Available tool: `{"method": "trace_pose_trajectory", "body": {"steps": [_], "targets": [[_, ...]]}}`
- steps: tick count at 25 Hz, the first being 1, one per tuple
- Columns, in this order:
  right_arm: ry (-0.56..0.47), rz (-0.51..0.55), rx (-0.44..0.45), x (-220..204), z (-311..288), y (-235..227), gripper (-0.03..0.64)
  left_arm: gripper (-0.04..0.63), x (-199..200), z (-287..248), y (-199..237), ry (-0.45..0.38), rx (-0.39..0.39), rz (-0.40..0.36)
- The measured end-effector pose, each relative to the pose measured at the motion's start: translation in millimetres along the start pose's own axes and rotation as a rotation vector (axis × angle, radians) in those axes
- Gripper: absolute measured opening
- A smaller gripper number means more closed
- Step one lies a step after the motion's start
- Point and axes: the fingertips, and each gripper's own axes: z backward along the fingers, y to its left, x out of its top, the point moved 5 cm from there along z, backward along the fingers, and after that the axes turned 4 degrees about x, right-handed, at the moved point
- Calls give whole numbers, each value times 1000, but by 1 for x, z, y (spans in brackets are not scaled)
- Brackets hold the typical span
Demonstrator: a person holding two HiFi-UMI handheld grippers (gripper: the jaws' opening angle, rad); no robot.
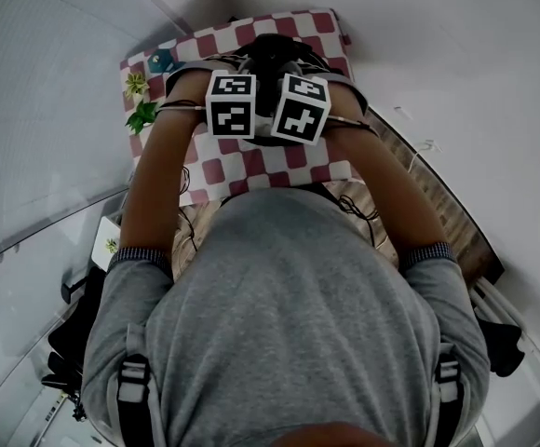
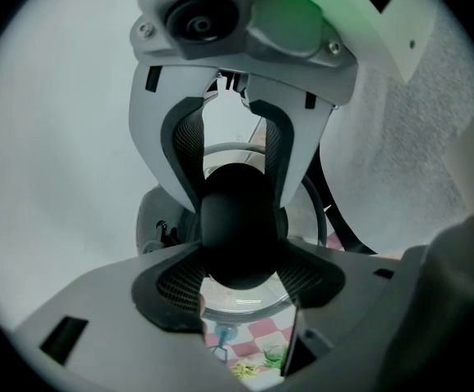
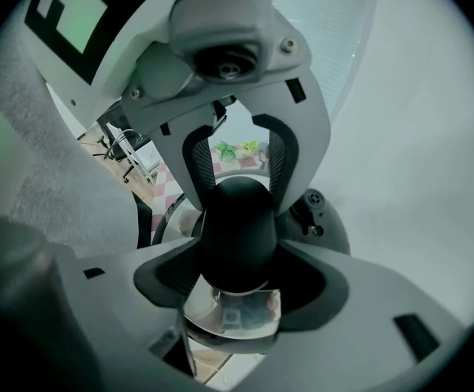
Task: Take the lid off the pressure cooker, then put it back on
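The lid's round black knob (image 2: 239, 227) sits between the mesh pads of both grippers, which face each other from opposite sides. My left gripper (image 2: 239, 282) is shut on the knob, and so is my right gripper (image 3: 237, 282). Under the knob (image 3: 237, 231) shows part of the shiny lid (image 2: 245, 305), also seen in the right gripper view (image 3: 235, 315). In the head view only the two marker cubes show, left (image 1: 231, 105) and right (image 1: 300, 108), side by side above the checked tablecloth (image 1: 242, 170). They hide the lid and the cooker's pot.
Small green plants (image 1: 140, 101) and a teal object (image 1: 163, 60) stand at the table's left end. The plants (image 2: 253, 370) also show beneath the lid. A wooden floor strip (image 1: 447, 212) runs to the right of the table, and dark gear (image 1: 79, 333) lies at lower left.
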Motion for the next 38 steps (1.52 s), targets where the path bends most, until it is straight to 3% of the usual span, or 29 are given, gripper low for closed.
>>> {"method": "trace_pose_trajectory", "body": {"steps": [15,29,38], "targets": [[23,-154,-15,-36,-13,-15,291,299,19,-36,16,-41,-83,-112],[44,-230,35,-48,-26,-20,290,301,19,-51,21,-109,-157,-126],[34,-231,73,-51,-29,-23,291,299,17,-55,24,-133,-189,-91]]}}
